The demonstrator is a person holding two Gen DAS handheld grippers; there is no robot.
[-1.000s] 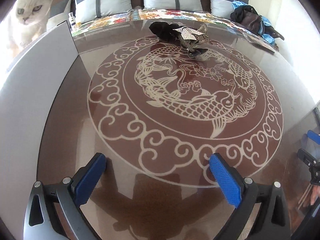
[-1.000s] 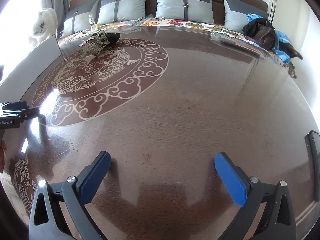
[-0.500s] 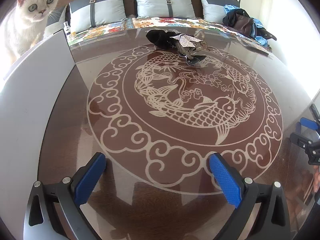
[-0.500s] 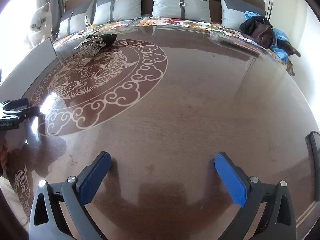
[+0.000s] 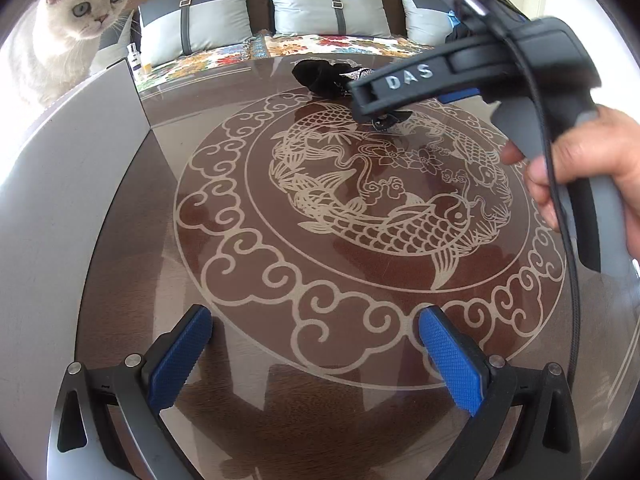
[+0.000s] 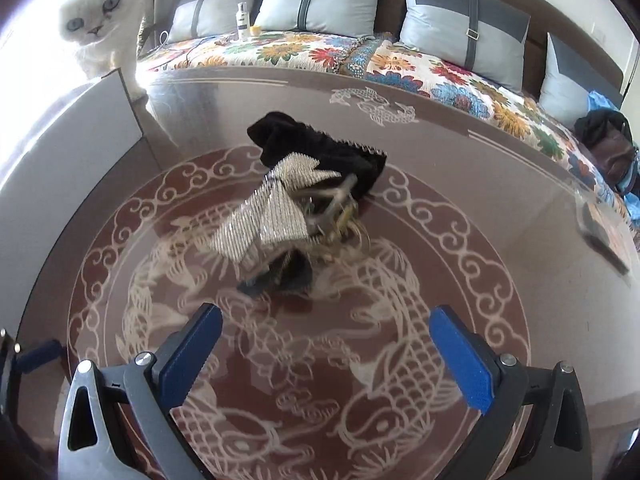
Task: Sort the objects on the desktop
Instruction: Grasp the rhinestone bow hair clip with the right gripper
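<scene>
In the left wrist view the left claw [image 5: 312, 356] sits lowest in frame, its blue pads [image 5: 180, 360] wide apart with nothing between them, over the glossy brown counter [image 5: 120, 280]. Beyond it spreads the round fish pattern [image 5: 384, 208] set into the counter top. To the right, a hand [image 5: 592, 176] grips the handle of the right tool, whose black body marked "DAS" reaches leftward over the far part of the pattern and hides much of the pile [image 5: 320, 76] of small things there.

In the right wrist view the right claw [image 6: 324, 360] is also spread wide and empty, hanging over the pattern [image 6: 380, 380]. Just ahead of it lies the pile [image 6: 304, 200]: a black cloth [image 6: 332, 152] at the back, a silvery sparkling piece [image 6: 268, 212] draped across the front, and a tangle of dark and metallic bits at the right and near side, too blurred to name. The pile rests on the far part of the pattern, apart from both pads.

A grey panel [image 6: 60, 132] stands along the counter's left edge. Behind it a white cat [image 6: 100, 12] looks on. Past the counter is a bed with a flowered cover [image 6: 400, 64], grey pillows [image 6: 324, 0], a small bottle [image 6: 242, 20], and a dark bag [image 6: 608, 144] at far right.
</scene>
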